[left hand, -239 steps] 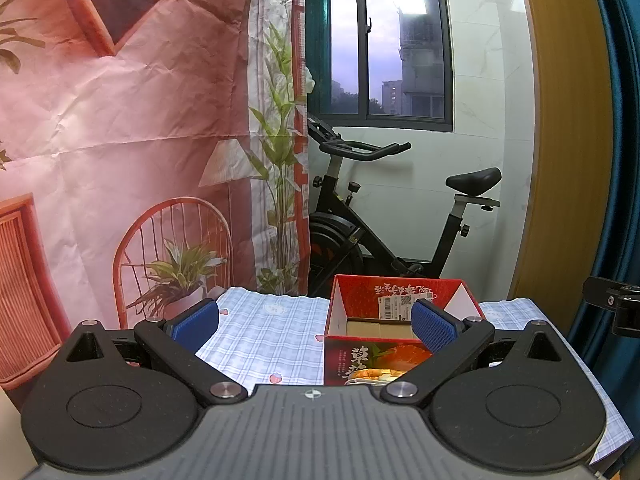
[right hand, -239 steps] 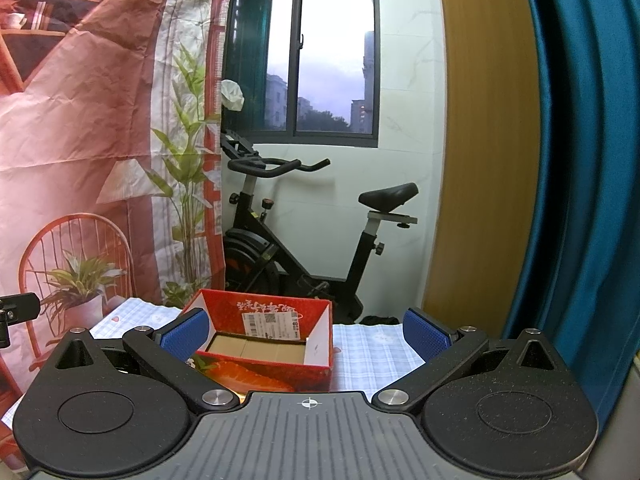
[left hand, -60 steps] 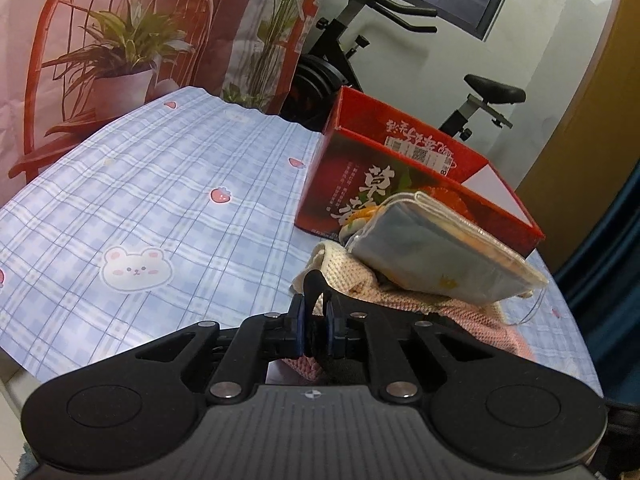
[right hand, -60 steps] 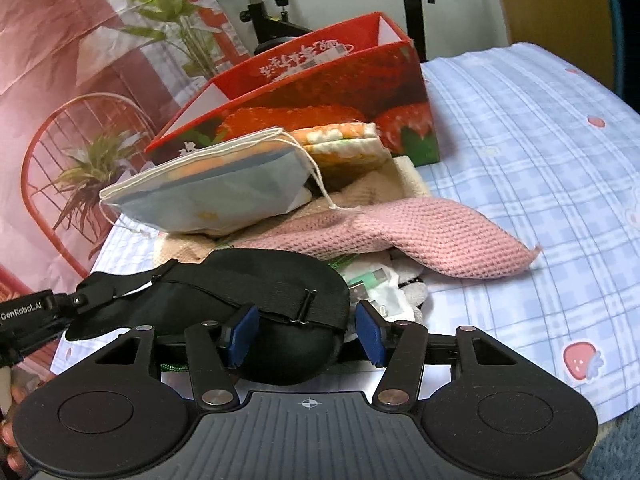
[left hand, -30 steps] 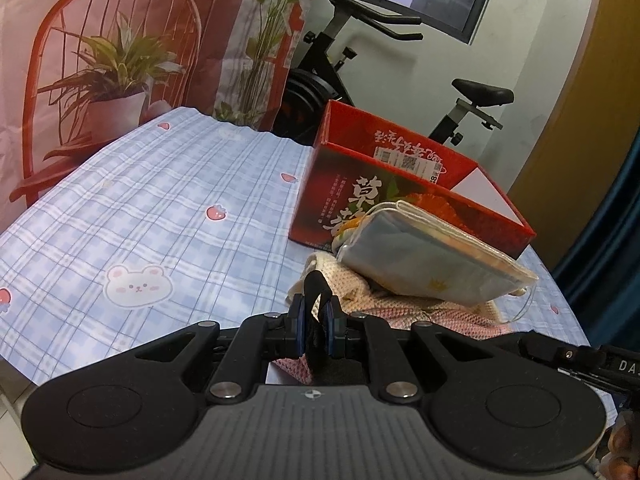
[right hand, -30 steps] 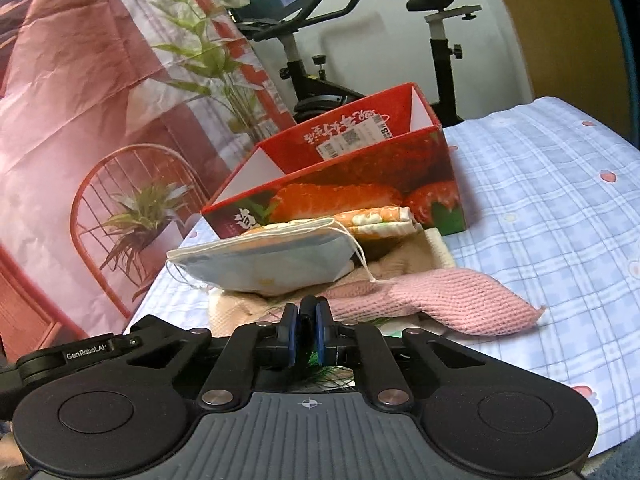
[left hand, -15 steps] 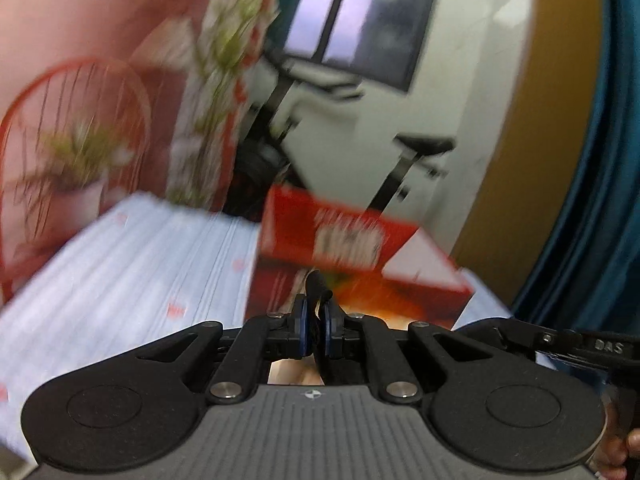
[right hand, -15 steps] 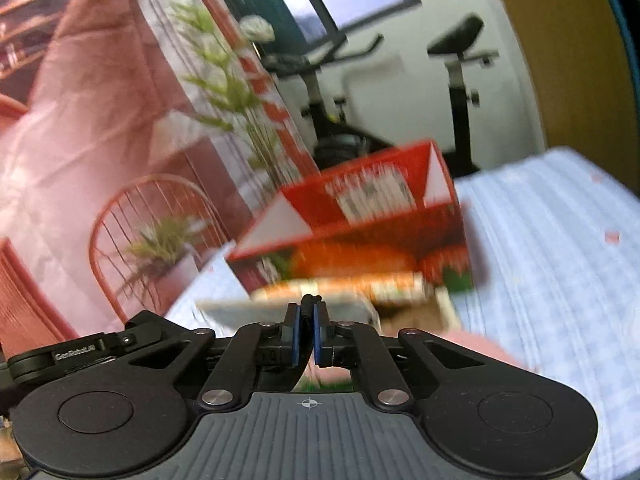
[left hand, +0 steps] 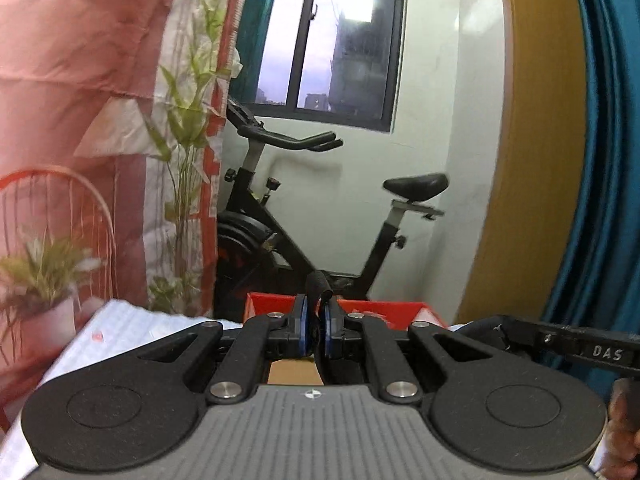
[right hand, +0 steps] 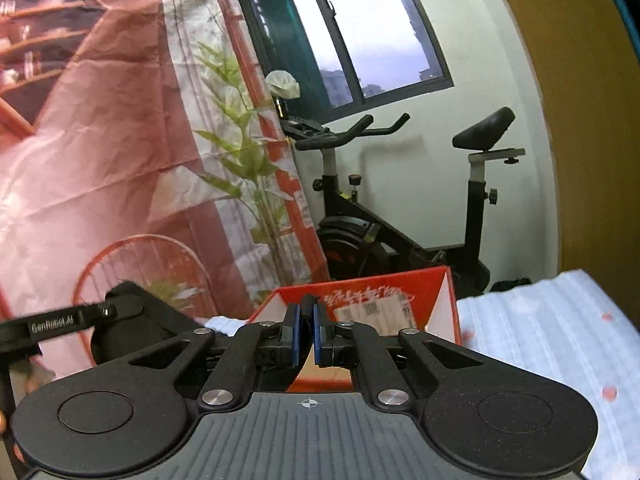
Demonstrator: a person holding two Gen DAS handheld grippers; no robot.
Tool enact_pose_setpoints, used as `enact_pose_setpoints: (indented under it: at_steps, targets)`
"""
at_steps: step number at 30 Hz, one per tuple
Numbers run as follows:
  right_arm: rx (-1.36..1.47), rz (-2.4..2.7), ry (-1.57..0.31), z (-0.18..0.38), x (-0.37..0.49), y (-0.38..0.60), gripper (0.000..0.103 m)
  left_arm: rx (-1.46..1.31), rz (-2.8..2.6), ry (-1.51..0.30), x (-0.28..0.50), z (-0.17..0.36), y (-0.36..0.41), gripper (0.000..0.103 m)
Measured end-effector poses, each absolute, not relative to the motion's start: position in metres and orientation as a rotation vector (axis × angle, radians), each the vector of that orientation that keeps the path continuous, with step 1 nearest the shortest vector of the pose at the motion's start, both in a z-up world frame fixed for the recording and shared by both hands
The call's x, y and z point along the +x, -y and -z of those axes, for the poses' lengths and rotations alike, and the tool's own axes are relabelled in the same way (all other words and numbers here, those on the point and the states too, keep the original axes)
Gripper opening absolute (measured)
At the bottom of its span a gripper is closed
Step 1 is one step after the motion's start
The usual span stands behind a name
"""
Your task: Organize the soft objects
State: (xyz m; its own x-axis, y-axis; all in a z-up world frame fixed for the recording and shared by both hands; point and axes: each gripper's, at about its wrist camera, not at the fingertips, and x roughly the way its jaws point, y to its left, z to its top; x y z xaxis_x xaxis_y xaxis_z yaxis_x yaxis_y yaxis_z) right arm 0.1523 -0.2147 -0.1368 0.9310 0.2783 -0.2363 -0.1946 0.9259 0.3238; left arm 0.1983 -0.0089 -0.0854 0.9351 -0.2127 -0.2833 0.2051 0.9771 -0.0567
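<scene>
Behind everything hangs a crumpled pink printed backdrop showing a red wire chair and potted plants, beside a dark-framed window in a pale wall. Below the window stands a black exercise bike, with a mustard-yellow panel and a teal curtain off to the right.

Lower down, the desk wears a pale blue checked cloth with small red motifs. On it sits an open red cardboard box printed with strawberries, a white shipping label on its inner back wall; its brown floor shows just past both claws.

Each wrist view looks over its own claw, and both claws point toward the box. The left claw is clamped on a black fabric strap, whose looped end sticks up above the blue pads. The right claw is likewise pinched nearly closed on a black strap end, which pokes up between its 2 blue pads. What hangs below either grip is hidden by the claw bodies. Each view also catches the other tool at its edge.
</scene>
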Motion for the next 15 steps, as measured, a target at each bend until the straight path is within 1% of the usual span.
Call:
enact_pose_setpoints:
  at_steps: [8,15]
  targets:
    - [0.211,-0.162,-0.316,0.148,0.251,0.212,0.006,0.054,0.162,-0.412,0.295,0.103,0.041,0.009]
    - [0.166,-0.096,-0.423,0.188,0.303,0.205,0.006,0.092,0.179,-0.583,0.336,0.139,0.048,0.009]
